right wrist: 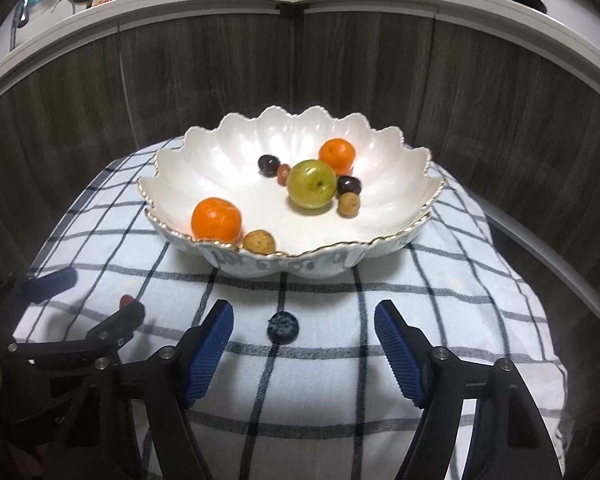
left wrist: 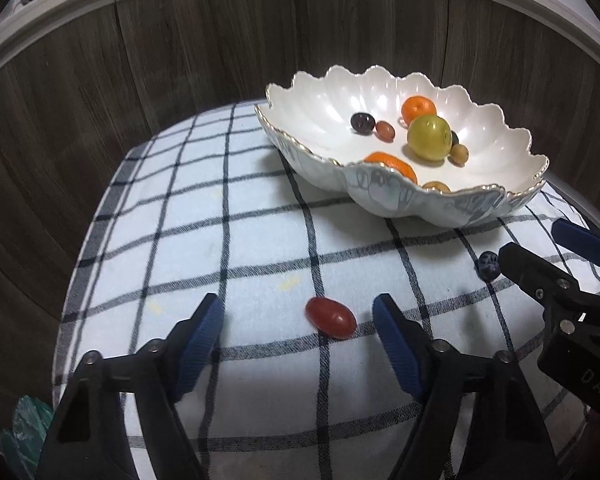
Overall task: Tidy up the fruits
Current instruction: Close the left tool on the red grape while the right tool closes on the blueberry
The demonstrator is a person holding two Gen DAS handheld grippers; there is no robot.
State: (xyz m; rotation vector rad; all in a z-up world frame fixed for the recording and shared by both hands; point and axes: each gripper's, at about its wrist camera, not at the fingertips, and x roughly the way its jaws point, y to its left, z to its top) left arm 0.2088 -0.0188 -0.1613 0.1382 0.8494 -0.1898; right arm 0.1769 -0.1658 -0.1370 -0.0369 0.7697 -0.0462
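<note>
- At frame centre, right wrist view: scalloped bowl (right wrist: pixel 380 216) of fruit behind blueberry (right wrist: pixel 283 326); nothing obstructing.
- Right gripper (right wrist: pixel 304 330) jaws open, straddling blueberry.
- Left gripper (left wrist: pixel 298 320) jaws open around red grape (left wrist: pixel 331 317).

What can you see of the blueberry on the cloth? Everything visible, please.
The blueberry is small, round, dark blue with a matte skin, its puckered crown facing up toward the camera. It looks whole. It lies loose on the checked cloth, in front of the scalloped white bowl, not in it. It sits between the open right tongs, nearer the left finger, touching neither. In the left wrist view it appears just beside a right finger's tip.
</note>
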